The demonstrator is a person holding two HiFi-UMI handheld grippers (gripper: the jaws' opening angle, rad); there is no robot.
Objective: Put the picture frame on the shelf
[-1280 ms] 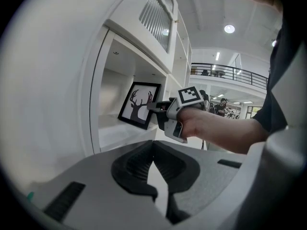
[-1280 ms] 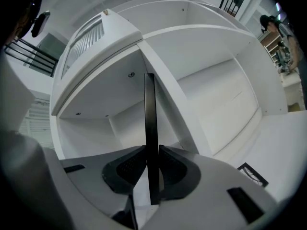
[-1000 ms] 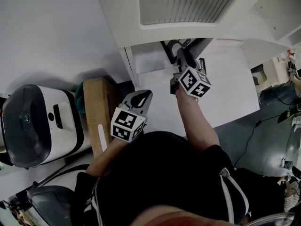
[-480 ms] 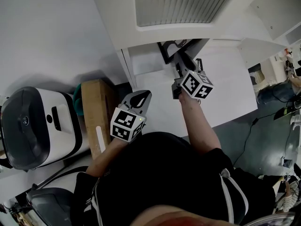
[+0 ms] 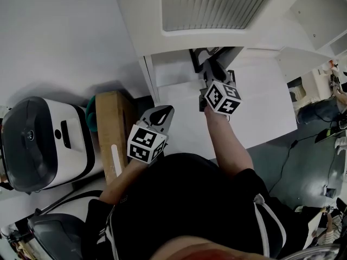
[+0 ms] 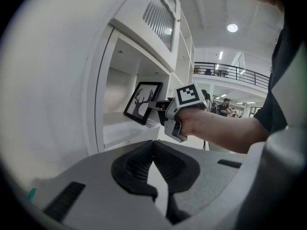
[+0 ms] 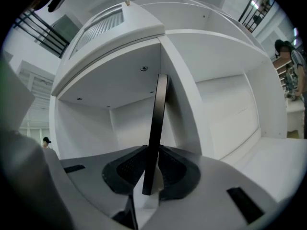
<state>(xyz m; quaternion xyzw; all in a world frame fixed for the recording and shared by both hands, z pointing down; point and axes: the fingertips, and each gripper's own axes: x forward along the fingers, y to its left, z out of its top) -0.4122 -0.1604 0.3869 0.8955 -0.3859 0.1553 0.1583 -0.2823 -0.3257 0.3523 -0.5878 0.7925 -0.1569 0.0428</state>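
The picture frame [image 6: 143,102] stood in the shelf's [image 6: 120,122] open compartment, near its front edge, with a slatted panel [image 5: 211,4] above. Just left of the shelf unit stood a box [image 5: 114,129], and a machine [image 5: 43,142] sat just beside the box, further left.

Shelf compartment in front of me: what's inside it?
Only the frame, tilted, its edge in the right gripper, whose jaws have just been closing on it. The wall area behind the frame is covered, and whether its foot rests on the board can't be seen.
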